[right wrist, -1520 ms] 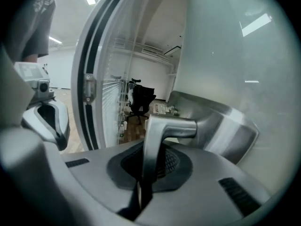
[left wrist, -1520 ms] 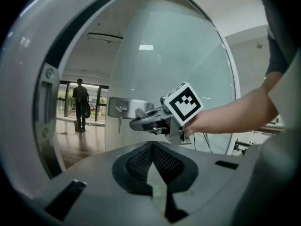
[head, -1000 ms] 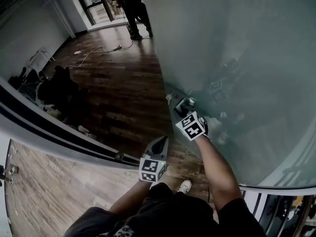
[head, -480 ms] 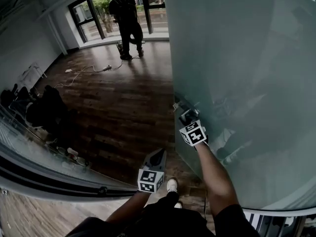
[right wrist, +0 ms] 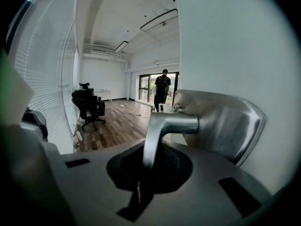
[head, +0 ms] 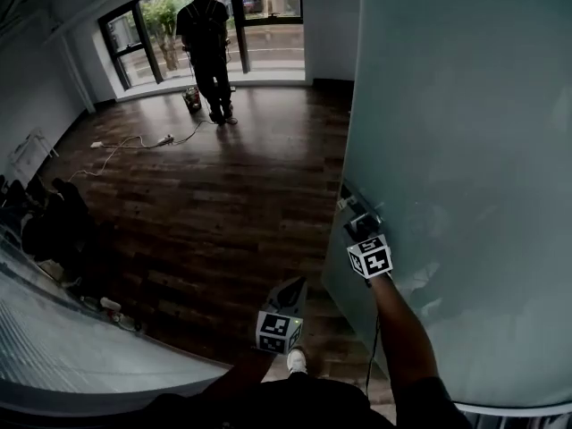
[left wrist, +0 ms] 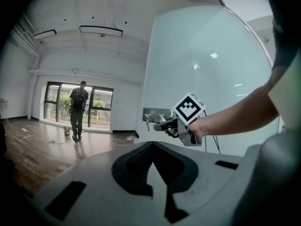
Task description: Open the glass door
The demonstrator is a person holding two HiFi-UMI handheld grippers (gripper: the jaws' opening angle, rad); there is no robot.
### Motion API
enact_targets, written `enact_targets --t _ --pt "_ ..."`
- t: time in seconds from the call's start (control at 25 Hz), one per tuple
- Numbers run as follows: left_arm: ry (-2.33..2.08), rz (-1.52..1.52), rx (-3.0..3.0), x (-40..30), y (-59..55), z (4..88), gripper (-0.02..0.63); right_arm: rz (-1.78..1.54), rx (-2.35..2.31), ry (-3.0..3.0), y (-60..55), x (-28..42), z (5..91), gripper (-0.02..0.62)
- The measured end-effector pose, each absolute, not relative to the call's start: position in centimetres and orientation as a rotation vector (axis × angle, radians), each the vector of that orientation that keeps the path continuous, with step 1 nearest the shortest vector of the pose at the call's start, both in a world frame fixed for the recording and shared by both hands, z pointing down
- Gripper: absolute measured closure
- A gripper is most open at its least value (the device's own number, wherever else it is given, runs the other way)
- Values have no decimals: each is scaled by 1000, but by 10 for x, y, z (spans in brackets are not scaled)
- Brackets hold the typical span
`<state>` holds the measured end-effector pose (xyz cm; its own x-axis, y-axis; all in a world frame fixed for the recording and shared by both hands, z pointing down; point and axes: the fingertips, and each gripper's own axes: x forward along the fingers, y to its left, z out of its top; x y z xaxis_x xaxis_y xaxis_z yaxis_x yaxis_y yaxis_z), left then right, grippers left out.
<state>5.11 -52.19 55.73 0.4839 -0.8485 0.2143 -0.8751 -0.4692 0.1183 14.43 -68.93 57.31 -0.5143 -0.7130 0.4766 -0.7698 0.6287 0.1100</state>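
The frosted glass door (head: 465, 150) stands swung partway open at the right, its edge facing the room. Its metal lever handle (head: 356, 209) sits on a steel plate near that edge. My right gripper (head: 361, 231) is shut on the lever; in the right gripper view the lever (right wrist: 162, 131) runs down between the closed jaws of that gripper (right wrist: 148, 166). My left gripper (head: 288, 291) hangs free over the wooden floor, left of the door, jaws together and holding nothing. The left gripper view shows its jaws (left wrist: 149, 159) pointing toward the door (left wrist: 207, 79) and the right gripper (left wrist: 162, 125).
A person (head: 207, 43) stands at the far windows with a small object by their feet. A cable (head: 134, 146) trails across the dark wooden floor. Black office chairs (head: 45, 222) stand at the left. A glass wall with blinds (head: 63, 356) runs along the lower left.
The door has swung further open, its edge moving right in the head view, with the right gripper still on the handle. More of the room shows. The left gripper moved along beside it.
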Motion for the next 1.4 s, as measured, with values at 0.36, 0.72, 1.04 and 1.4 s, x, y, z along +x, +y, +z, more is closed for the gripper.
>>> enact_targets --t 0.36,0.72,1.04,1.4 --pt "-1357 225 2581 100 -574 536 600 235 1318 -2292 -756 244 559 580" --pt "-1378 255 2544 143 -618 541 600 302 1449 -2235 -810 346 553 580" --pt "-1398 270 2520 172 -639 545 600 353 1556 -2160 -843 422 552 580" --pt "-1439 287 2509 206 -644 551 600 405 1595 -1982 -853 489 557 580"
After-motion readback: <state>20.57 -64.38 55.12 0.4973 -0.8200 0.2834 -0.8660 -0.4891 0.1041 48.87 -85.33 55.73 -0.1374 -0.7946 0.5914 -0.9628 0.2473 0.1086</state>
